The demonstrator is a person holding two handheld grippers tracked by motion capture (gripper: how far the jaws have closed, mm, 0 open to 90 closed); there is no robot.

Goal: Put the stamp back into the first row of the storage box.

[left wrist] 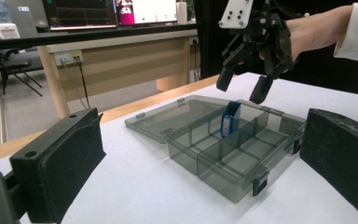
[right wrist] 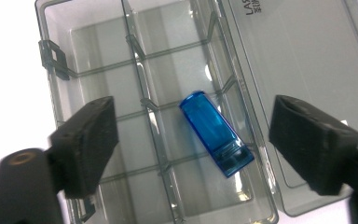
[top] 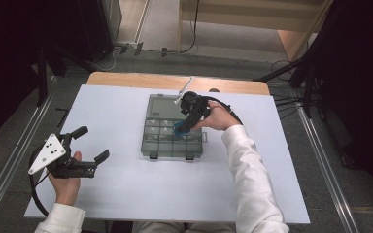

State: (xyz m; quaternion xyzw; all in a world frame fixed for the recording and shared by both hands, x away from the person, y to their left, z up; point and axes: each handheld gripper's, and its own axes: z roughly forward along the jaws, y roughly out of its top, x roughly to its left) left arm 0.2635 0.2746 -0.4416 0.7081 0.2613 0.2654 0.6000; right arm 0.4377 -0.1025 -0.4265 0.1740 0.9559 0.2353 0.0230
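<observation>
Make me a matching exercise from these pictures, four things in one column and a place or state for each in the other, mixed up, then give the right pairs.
Things
1. blue piece
2. box lid
3. left gripper
4. right gripper

Places or states
A. folded open, flat on the table
B. open, above the box
C. leaning inside a compartment of the box
D. open, off to the side of the box, over the white table

Pairs: 1-C, 2-A, 3-D, 4-B
</observation>
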